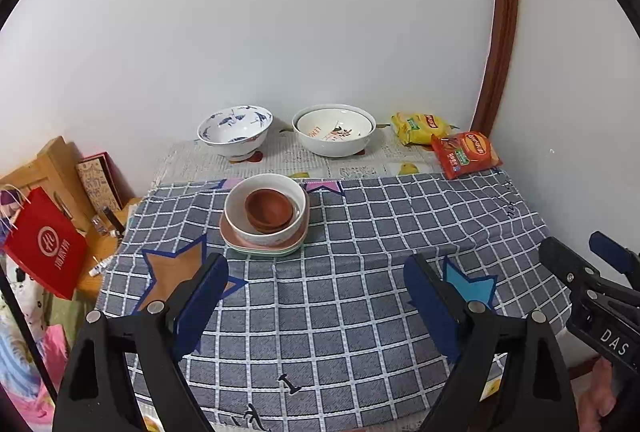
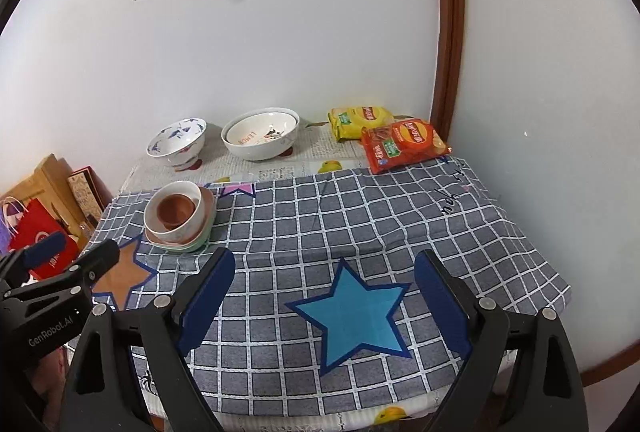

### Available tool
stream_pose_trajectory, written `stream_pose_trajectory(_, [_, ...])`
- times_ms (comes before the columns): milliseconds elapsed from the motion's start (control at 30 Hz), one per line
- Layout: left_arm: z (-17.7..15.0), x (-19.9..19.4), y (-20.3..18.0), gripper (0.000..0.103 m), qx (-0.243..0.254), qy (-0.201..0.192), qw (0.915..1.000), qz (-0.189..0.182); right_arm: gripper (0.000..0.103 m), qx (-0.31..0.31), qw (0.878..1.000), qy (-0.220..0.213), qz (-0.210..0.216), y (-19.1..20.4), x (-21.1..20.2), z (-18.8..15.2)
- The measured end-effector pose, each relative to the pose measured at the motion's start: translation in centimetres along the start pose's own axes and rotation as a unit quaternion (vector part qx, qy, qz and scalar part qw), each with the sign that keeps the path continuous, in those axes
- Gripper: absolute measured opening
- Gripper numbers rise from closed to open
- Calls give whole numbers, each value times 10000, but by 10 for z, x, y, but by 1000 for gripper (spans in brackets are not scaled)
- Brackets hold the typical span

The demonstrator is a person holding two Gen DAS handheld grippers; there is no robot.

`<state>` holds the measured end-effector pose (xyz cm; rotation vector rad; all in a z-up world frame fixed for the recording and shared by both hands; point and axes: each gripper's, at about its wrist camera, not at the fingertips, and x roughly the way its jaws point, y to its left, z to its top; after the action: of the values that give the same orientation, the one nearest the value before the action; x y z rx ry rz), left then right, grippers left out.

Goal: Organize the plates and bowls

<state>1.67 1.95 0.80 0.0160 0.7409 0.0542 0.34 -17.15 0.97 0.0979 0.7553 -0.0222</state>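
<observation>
Brown bowls [image 1: 269,209] nested in white bowl [image 1: 264,232], on stacked pink/green plates [image 1: 240,246]. Stack sits on grey checked cloth [image 1: 360,232] over bench, in front of blue-patterned bowl [image 1: 234,129]. White wall behind. Left tool [image 1: 316,288] and right tool [image 2: 324,284] released, holding nothing.

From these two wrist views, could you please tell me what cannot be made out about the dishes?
- How many plates sit under the white bowl: only stacked edges show, both views.
- How many brown bowls are nested: lower ones hidden by the top one.
- Printed bowl: its near wall hides part of the inside print.
- Chip bags' small print: too small.
</observation>
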Motion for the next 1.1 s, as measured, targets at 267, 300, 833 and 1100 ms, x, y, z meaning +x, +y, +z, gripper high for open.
stream_pose_trajectory(267, [-4, -7, 4, 91, -37, -53, 10000, 0, 90, 42, 10000, -30, -37, 2, -5, -2])
stream_pose_trajectory(300, [-4, -7, 4, 91, -40, -57, 10000, 0, 90, 41, 10000, -34, -33, 2, -6, -2])
stream_pose_trajectory(833, [-3, -15, 5, 91, -48, -86, 9999, -30, 90, -103, 9999, -98, 18, 17, -12, -5])
stream_pose_trajectory(1100, [-3, -16, 6, 91, -73, -106, 9999, -54, 90, -125, 9998, -133, 18, 19, -15, -5])
